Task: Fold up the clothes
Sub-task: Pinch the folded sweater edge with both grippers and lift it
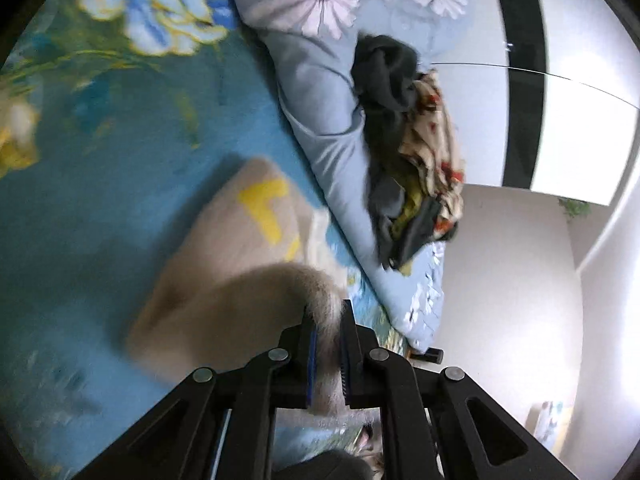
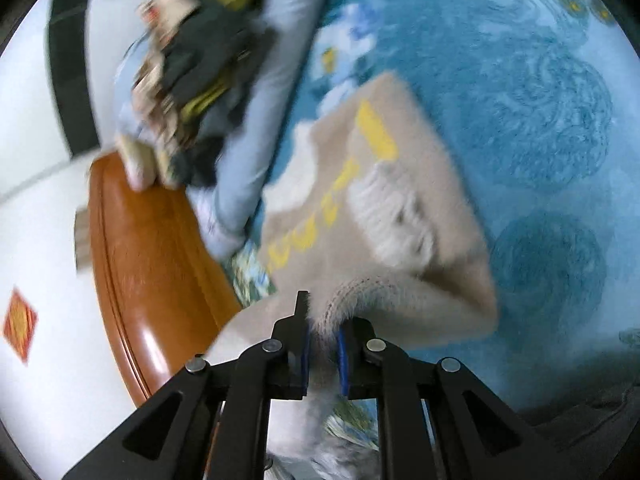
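Observation:
A beige fuzzy sweater (image 1: 236, 264) with yellow lettering lies partly folded on the blue floral bedspread (image 1: 120, 128). My left gripper (image 1: 327, 320) is shut on a bunched edge of the sweater and holds it lifted. In the right wrist view the same sweater (image 2: 400, 184) shows its yellow letters and a white ribbed cuff. My right gripper (image 2: 323, 320) is shut on another edge of the sweater near its hem. Both views are blurred by motion.
A light blue flowered pillow (image 1: 320, 92) lies beside the sweater, with a heap of dark and patterned clothes (image 1: 404, 136) on it. An orange wooden bed board (image 2: 148, 256) and white wall border the bed; the clothes heap (image 2: 192, 72) also shows there.

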The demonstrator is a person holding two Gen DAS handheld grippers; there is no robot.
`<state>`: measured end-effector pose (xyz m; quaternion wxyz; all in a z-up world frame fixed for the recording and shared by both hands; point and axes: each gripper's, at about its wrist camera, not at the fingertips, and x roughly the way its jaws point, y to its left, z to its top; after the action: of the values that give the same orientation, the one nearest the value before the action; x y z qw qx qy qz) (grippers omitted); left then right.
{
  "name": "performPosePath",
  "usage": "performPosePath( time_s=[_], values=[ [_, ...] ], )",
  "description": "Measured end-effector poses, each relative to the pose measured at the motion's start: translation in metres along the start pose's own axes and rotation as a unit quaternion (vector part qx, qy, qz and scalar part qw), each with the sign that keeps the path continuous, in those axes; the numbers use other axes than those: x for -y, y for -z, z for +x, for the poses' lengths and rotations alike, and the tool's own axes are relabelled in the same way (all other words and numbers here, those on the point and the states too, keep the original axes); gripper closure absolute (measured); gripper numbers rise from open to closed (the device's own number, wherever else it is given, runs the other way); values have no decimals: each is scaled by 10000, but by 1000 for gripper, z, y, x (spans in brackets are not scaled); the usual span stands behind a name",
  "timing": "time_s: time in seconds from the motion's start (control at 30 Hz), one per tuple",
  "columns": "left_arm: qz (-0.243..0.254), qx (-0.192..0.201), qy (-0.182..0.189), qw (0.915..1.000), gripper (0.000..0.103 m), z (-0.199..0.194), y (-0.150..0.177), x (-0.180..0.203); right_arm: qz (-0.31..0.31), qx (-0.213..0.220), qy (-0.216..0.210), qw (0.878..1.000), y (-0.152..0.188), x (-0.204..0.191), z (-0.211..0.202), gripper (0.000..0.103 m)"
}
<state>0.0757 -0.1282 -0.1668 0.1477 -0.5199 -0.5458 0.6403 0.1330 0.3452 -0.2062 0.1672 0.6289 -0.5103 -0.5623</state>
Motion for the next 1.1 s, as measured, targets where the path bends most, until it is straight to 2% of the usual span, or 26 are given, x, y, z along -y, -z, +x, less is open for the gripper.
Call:
performPosePath(
  time_s=[0.13,0.17,0.2,0.27,0.3,0.33,0.37,0.43,0.47,0.5,0.57,0.63,0.7,0.73,0.83,0.9,1.07,1.1],
  values=[
    [-284,20,-203,9994,89,41,-27,2,325,231,44,9992,-22,5,12,87],
    [-373,8,-215,9991,83,48,-32,0,329,275,40,9991,-25,5,14,81],
    [-393,1,-120,9992,72,48,-34,-2,323,310,39,9990,-28,4,15,76],
    [-415,-1,89,9991,56,48,-37,-4,209,382,-14,9991,-29,2,13,57],
    [-349,48,270,9990,48,42,-36,-4,139,430,-57,9990,-29,0,12,54],
    [-258,109,428,9987,44,35,-34,-2,60,483,-91,9988,-30,-2,10,50],
    [-45,214,438,9988,38,24,-32,1,-64,569,-51,9983,-30,-3,6,48],
    [591,413,-25,9974,33,9,-25,10,-421,860,311,9949,-26,-7,-7,44],
    [935,374,-468,9938,32,10,-22,12,-577,1009,640,9912,-24,-7,-12,38],
    [1276,335,-910,9871,32,11,-19,14,-705,1110,1052,9857,-24,-5,-15,36],
    [1717,126,-1563,9726,32,24,-16,13,-768,1089,1462,9802,-25,0,-10,35],
    [1973,-159,-2022,9591,31,44,-15,9,-630,941,1457,9828,-28,7,0,35],
    [2006,-361,-2134,9555,31,64,-17,3,-483,867,1272,9869,-29,9,13,34],
    [1951,-393,-2205,9549,30,72,-20,0,-440,856,1214,9879,-30,9,19,32],
    [1695,-377,-2124,9616,23,81,-29,-7,-612,993,1422,9829,-32,7,32,23],
    [1504,-321,-2047,9667,22,83,-33,-11,-718,1073,1613,9784,-33,7,39,23],
    [1339,-93,-1917,9722,22,79,-28,-16,-747,1014,1491,9808,-28,3,63,22],
    [1285,-50,-1883,9737,24,78,-27,-17,-823,1051,1614,9778,-24,-2,68,22]
  ],
)
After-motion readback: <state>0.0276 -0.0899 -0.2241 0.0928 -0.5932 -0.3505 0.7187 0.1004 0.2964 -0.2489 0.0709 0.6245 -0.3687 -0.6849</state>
